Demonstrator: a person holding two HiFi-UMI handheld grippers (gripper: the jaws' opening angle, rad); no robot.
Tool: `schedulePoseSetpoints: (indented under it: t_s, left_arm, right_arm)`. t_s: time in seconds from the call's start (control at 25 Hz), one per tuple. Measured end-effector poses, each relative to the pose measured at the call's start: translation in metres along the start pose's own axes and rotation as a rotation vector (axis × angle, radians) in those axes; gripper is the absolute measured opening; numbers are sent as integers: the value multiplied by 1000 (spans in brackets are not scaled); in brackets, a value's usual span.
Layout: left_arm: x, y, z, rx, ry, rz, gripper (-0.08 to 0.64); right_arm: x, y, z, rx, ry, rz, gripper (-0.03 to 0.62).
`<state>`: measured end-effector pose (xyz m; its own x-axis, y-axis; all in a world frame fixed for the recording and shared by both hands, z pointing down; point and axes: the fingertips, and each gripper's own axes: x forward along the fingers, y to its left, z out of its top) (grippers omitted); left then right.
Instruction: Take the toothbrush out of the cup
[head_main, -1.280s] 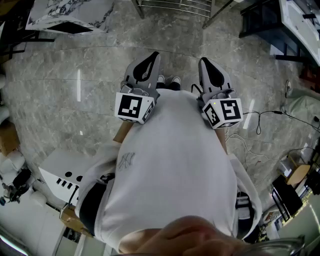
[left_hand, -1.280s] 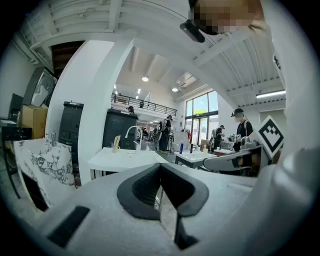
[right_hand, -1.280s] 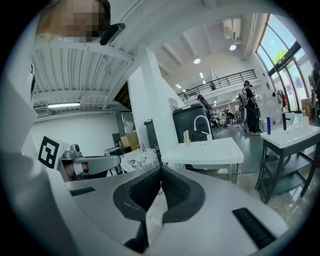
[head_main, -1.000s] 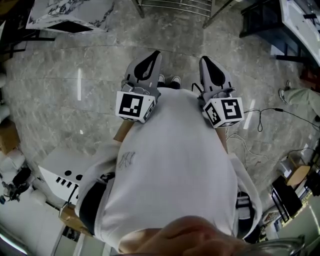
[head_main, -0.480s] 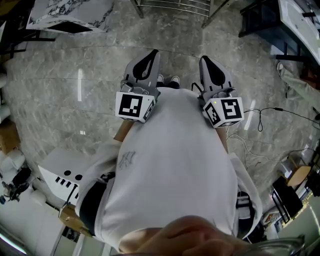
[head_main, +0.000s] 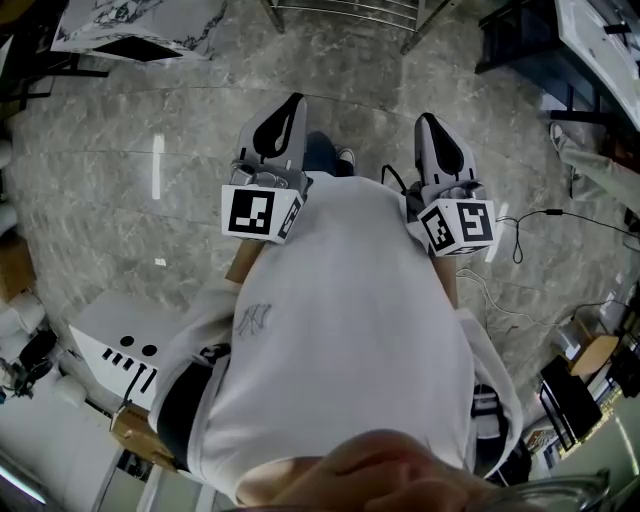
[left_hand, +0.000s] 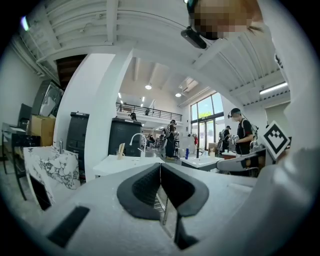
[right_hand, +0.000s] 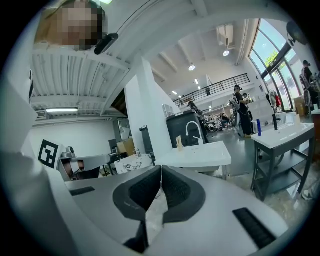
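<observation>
Both grippers are held out in front of the person's white shirt (head_main: 340, 330), above a grey marble floor. The left gripper (head_main: 290, 103) is shut with nothing between its pads (left_hand: 145, 187). The right gripper (head_main: 428, 122) is shut and empty too, its pads (right_hand: 175, 190) touching. Far ahead stands a white sink counter (left_hand: 125, 162) with a faucet (right_hand: 192, 131). A small pale upright thing (right_hand: 179, 142) stands beside the faucet (left_hand: 136, 142); it is too small to tell whether it is the cup with the toothbrush.
A marble slab (head_main: 140, 25) leans at the top left and a metal rack (head_main: 345, 12) stands straight ahead. Cables (head_main: 530, 225) trail over the floor on the right. A white cabinet (head_main: 110, 345) is at the lower left. A second sink table (right_hand: 285, 137) and several people stand further off.
The right gripper has shifted to the right and the left one slightly to the left, so they stand wider apart. Both stay shut.
</observation>
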<state>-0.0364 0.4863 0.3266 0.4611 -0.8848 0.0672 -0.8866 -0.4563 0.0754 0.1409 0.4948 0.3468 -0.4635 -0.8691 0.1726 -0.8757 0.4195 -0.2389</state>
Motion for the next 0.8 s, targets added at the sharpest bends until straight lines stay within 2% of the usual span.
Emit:
schedulePoseSetpoints:
  t_s: [0.4, 0.64, 0.8]
  left_arm:
    - [9, 17, -5, -20, 31, 6, 15]
    - [40, 49, -10, -74, 42, 14, 15]
    - [67, 77, -5, -81, 40, 13, 15]
  right_arm:
    - [14, 0, -13, 26, 51, -22, 15]
    - [56, -9, -20, 32, 116, -38, 15]
    - [94, -14, -12, 34, 127, -39, 15]
